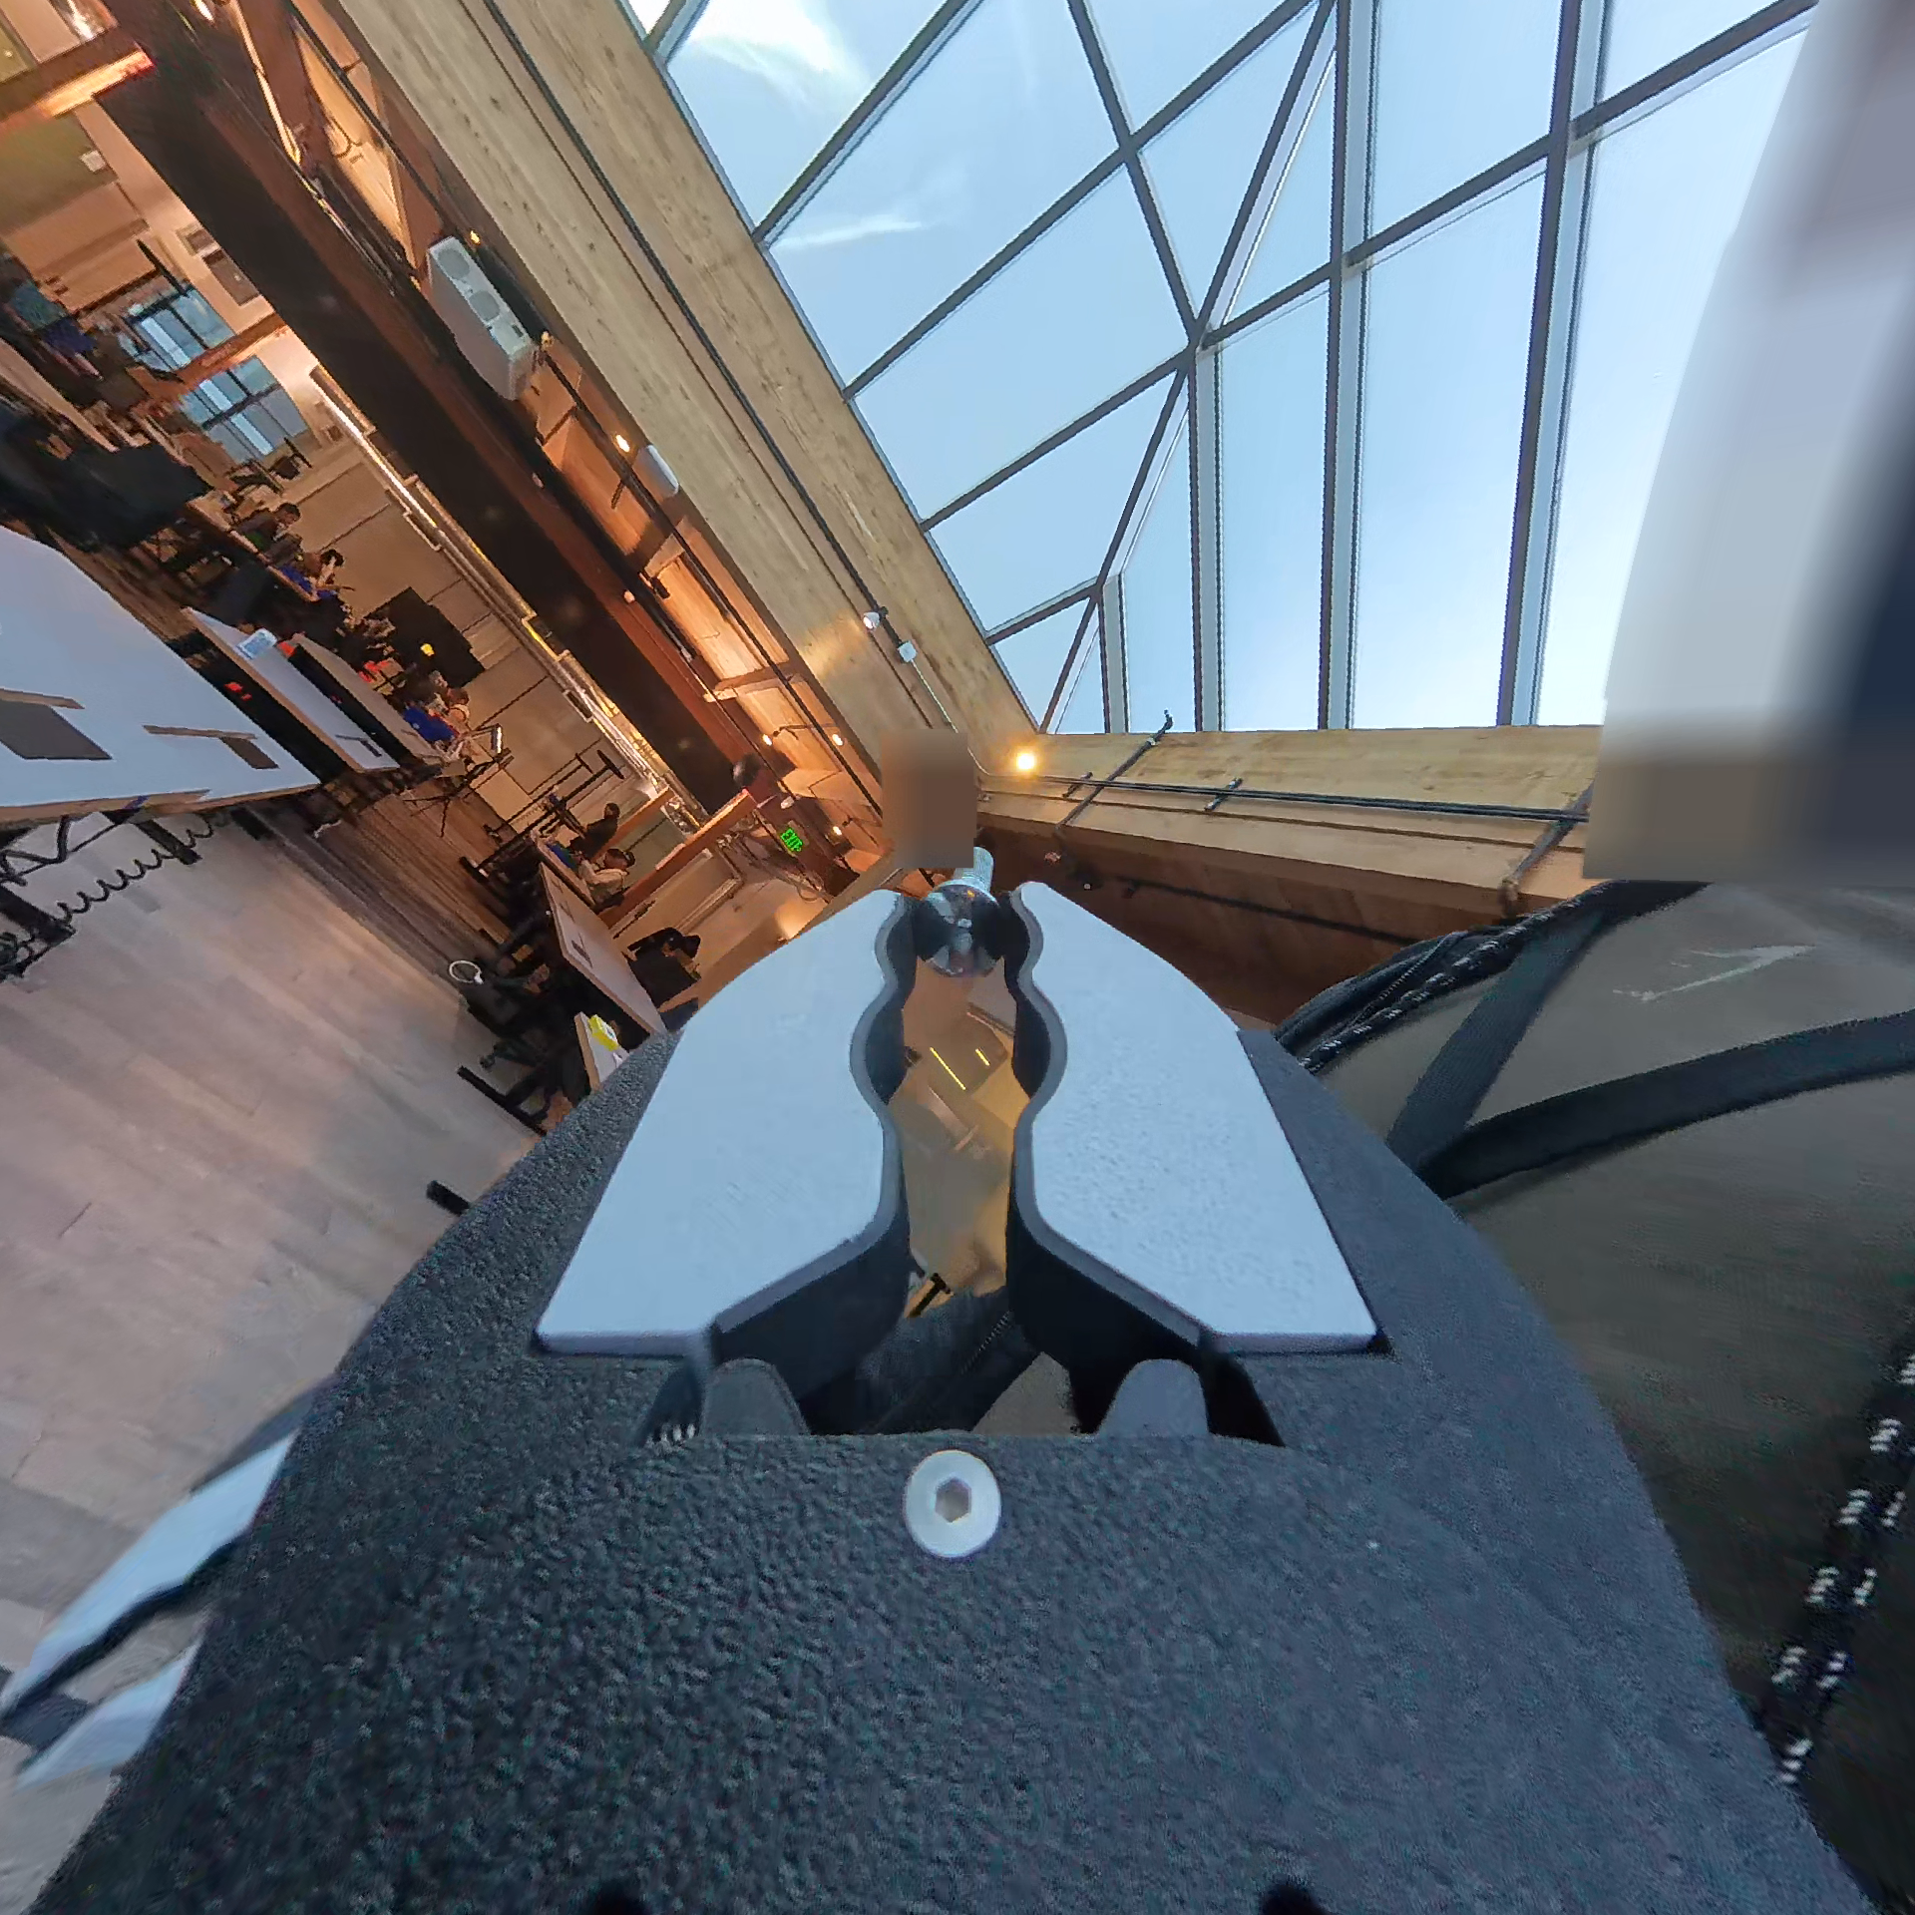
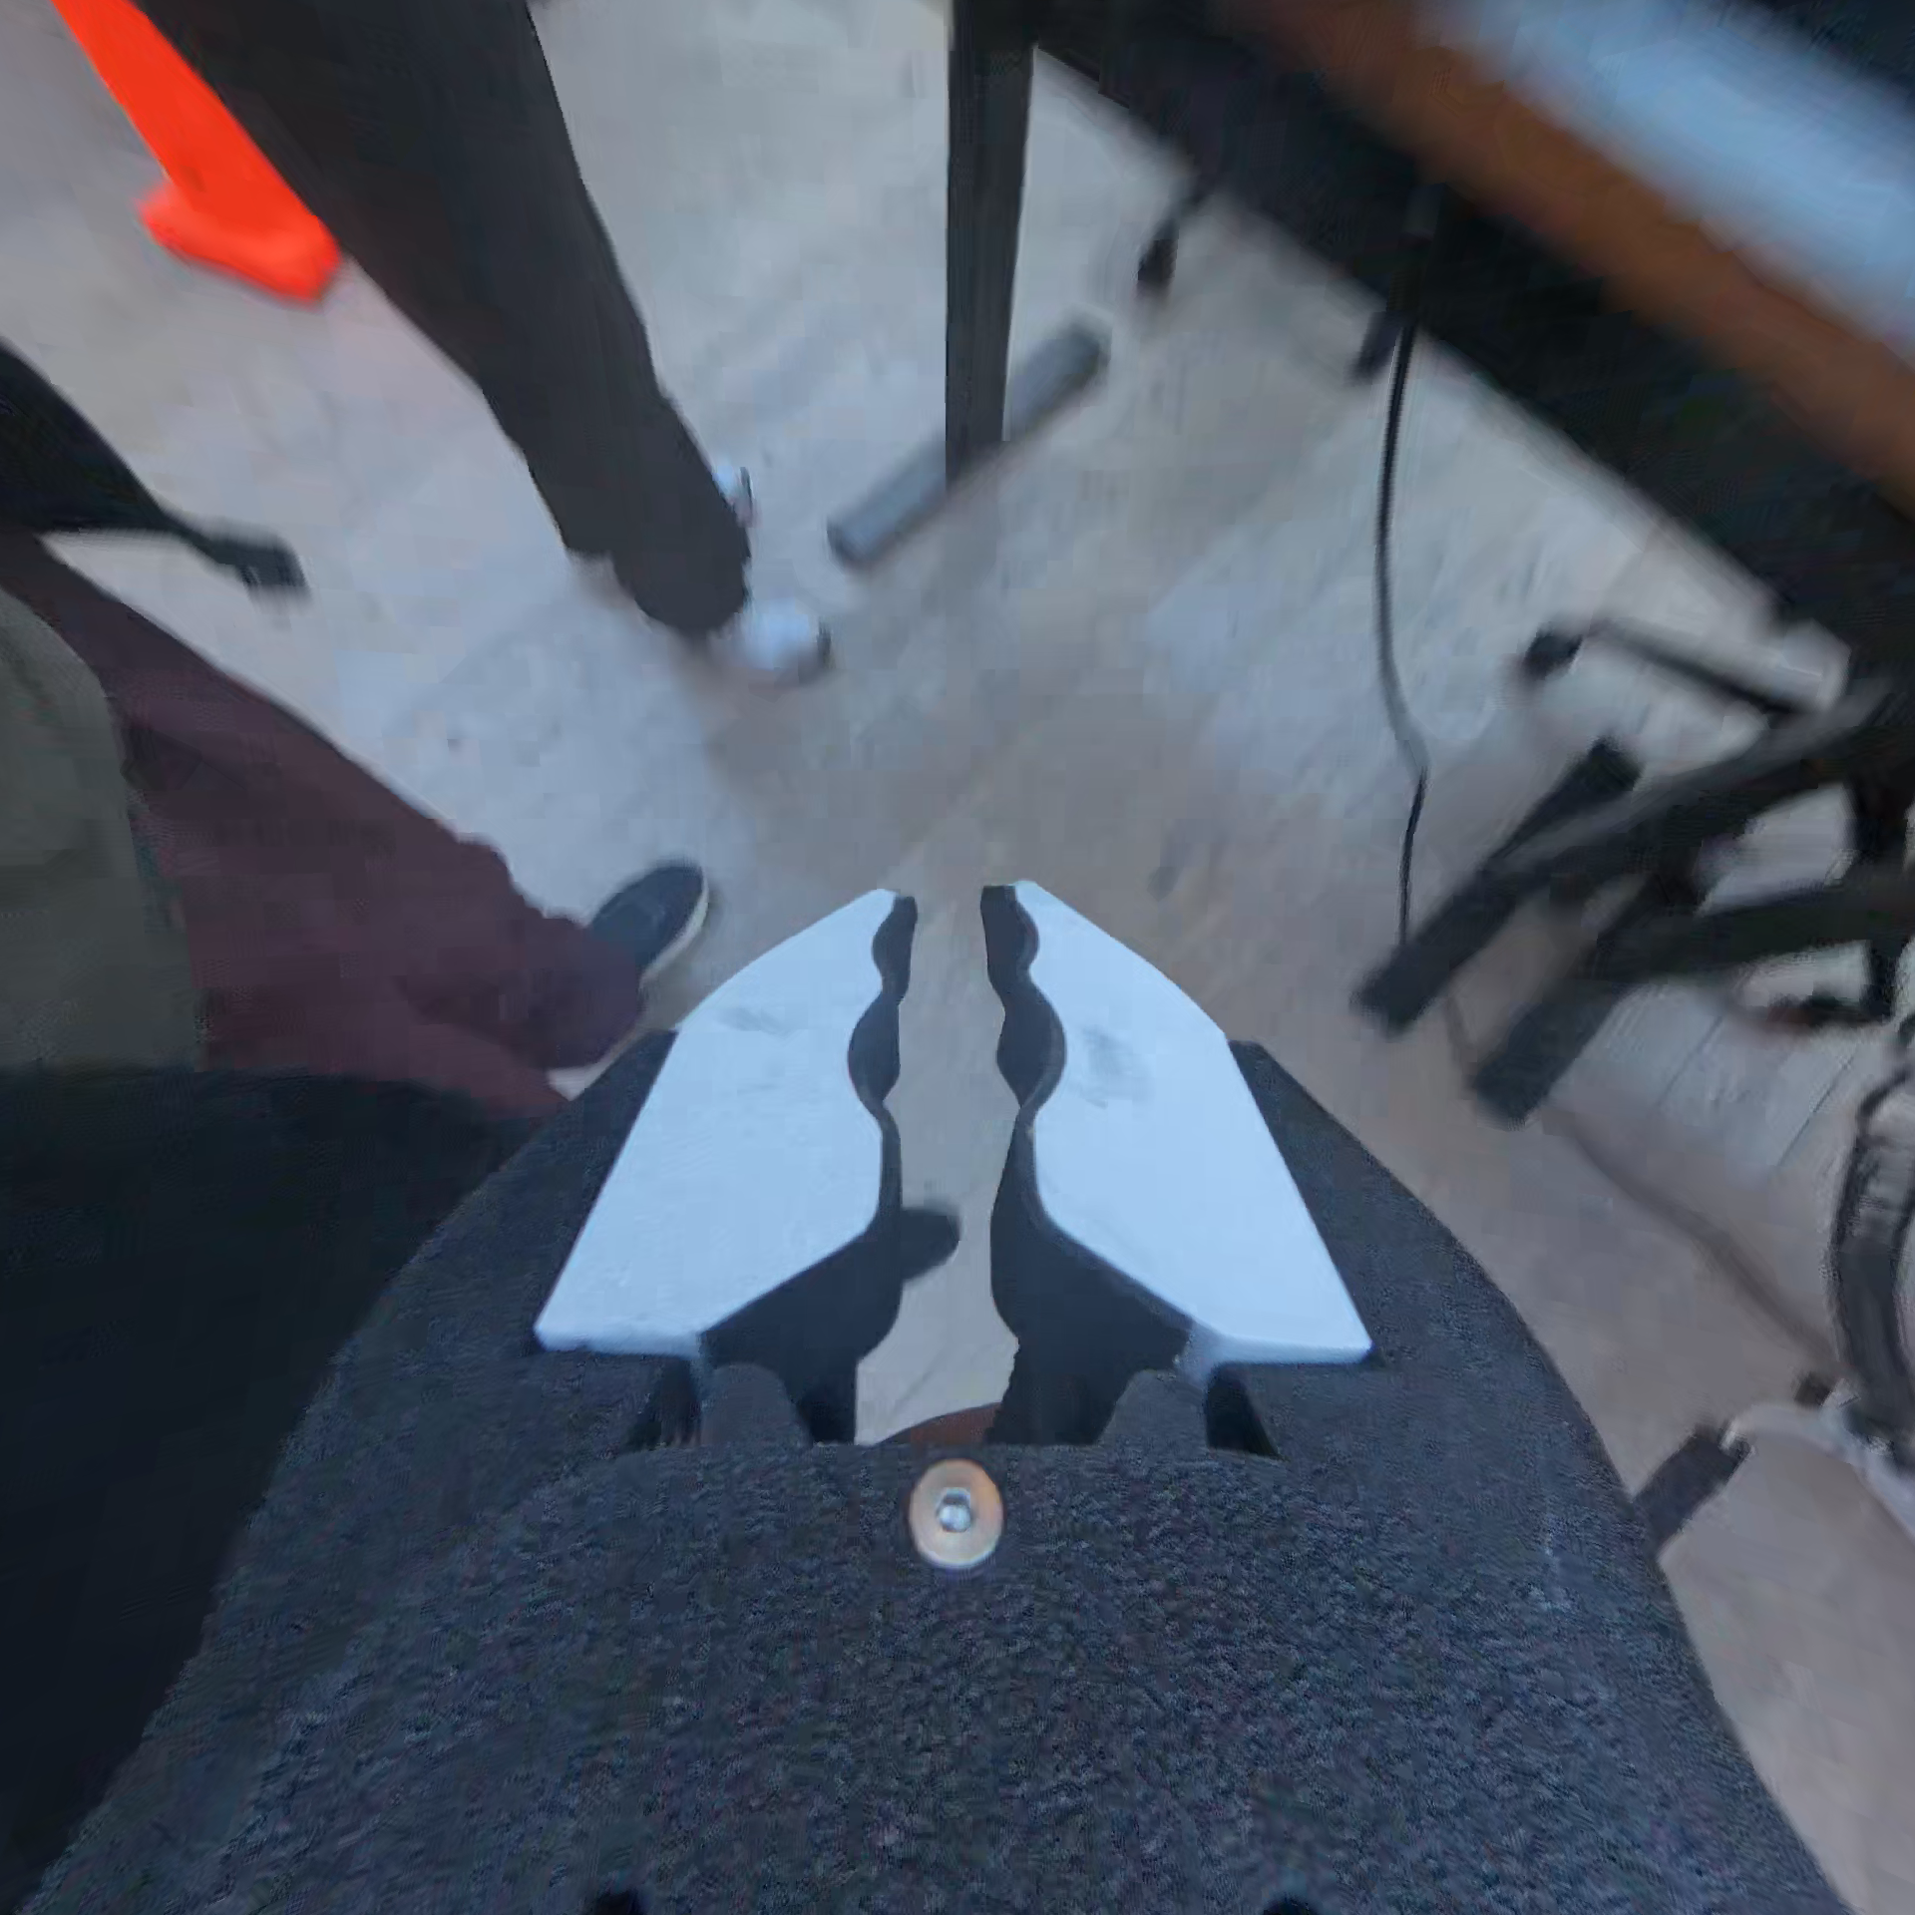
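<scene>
Fingertips of the left gripper [image 1: 959, 912] are clamped on a small shiny metal piece [image 1: 955, 925], rounded and chrome-bright, pinched at the very ends of the two pale grey, wavy-edged fingers [image 1: 746, 1119]. What the piece is cannot be told; a thin stub of it pokes out beyond the tips. The left wrist view tilts steeply upward, toward a glass roof with dark steel bars [image 1: 1295, 363] and a long wooden beam wall [image 1: 663, 342]. White work tables [image 1: 114, 684] stand well apart to the left on a pale plank floor [image 1: 207, 1088]. An olive-green garment crossed by black straps [image 1: 1658, 1192] fills the right side, just beside the gripper body. The hold looks slim: the round, smooth metal sits at the outermost notch, so a small slackening or a knock against the straps could, I judge, let it slip and drop to the floor.

In the right wrist view, the right gripper [image 2: 948, 902] points down at the floor with its pale fingers [image 2: 1140, 1140] a little apart, a narrow gap between the tips and nothing in it. The picture is smeared, which suggests quick movement. Near it are a dark maroon trouser leg [image 2: 342, 912] ending in a black shoe [image 2: 653, 912], a black-trousered leg [image 2: 518, 311], an orange cone [image 2: 207, 176], a hanging black cable [image 2: 1394, 518] and black stand legs [image 2: 1617, 881]. Swung fast at this height, the empty gripper could strike a leg or snag the cable.
</scene>
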